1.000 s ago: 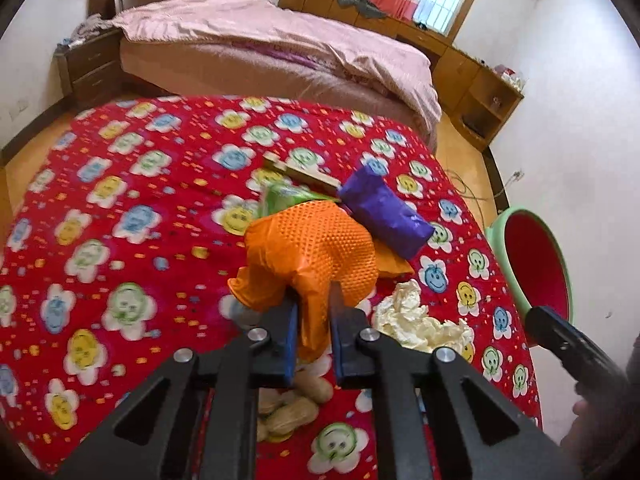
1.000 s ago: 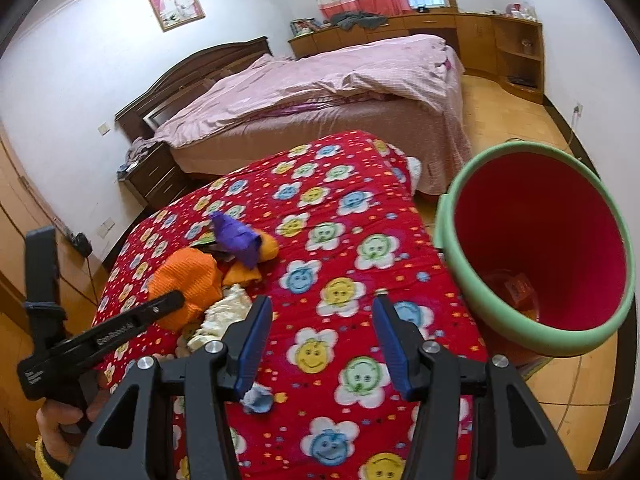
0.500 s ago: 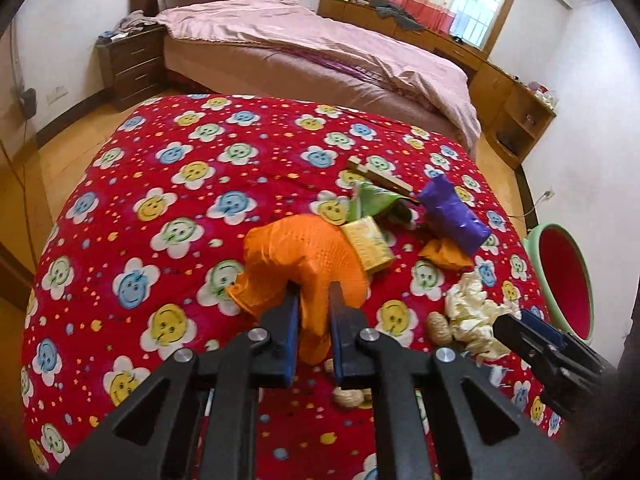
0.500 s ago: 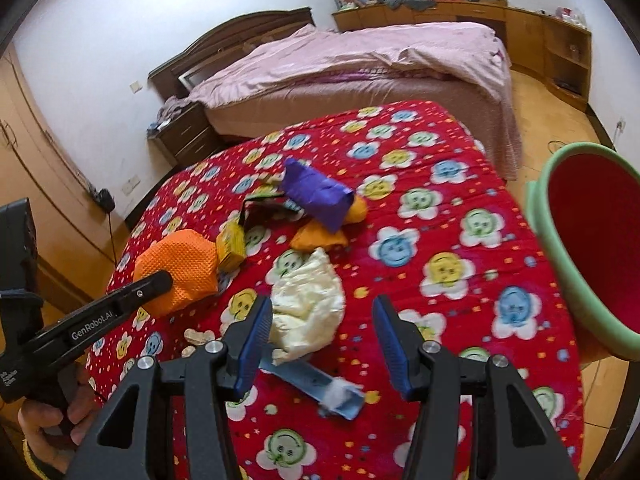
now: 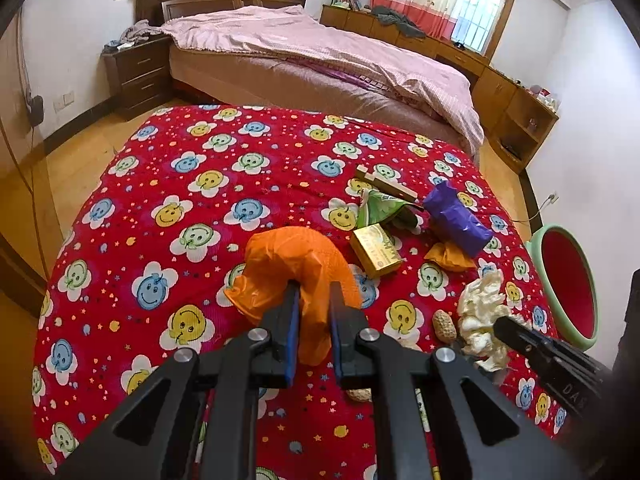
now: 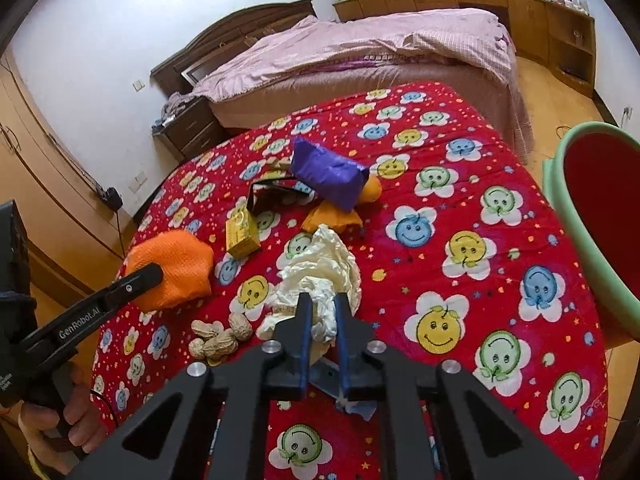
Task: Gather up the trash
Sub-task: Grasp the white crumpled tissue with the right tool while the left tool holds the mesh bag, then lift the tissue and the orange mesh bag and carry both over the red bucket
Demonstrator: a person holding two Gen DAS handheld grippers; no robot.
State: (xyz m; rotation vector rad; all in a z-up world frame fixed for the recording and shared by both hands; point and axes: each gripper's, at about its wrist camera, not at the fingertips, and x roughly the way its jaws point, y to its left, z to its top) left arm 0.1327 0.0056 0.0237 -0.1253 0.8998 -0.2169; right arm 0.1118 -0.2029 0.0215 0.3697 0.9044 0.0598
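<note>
Right wrist view: right hand-held gripper (image 6: 321,314), jaws just closed, pinches the white wad (image 6: 320,268) on the table (image 6: 480,280). Right of it stands the bin (image 6: 560,200), contents hidden. Left hand-held gripper (image 5: 313,308) clamps the orange bag (image 5: 296,264).

Orange bag (image 5: 296,264): dimpled, thin plastic. White wad (image 6: 320,276): crumpled paper. Purple packet (image 6: 326,172): glossy film. Bedspread (image 5: 180,208): ribbed matt cloth. Bin (image 6: 596,216): smooth plastic.

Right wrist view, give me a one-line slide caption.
Right gripper shut on crumpled white paper atop the red smiley bedspread, other trash nearby.
</note>
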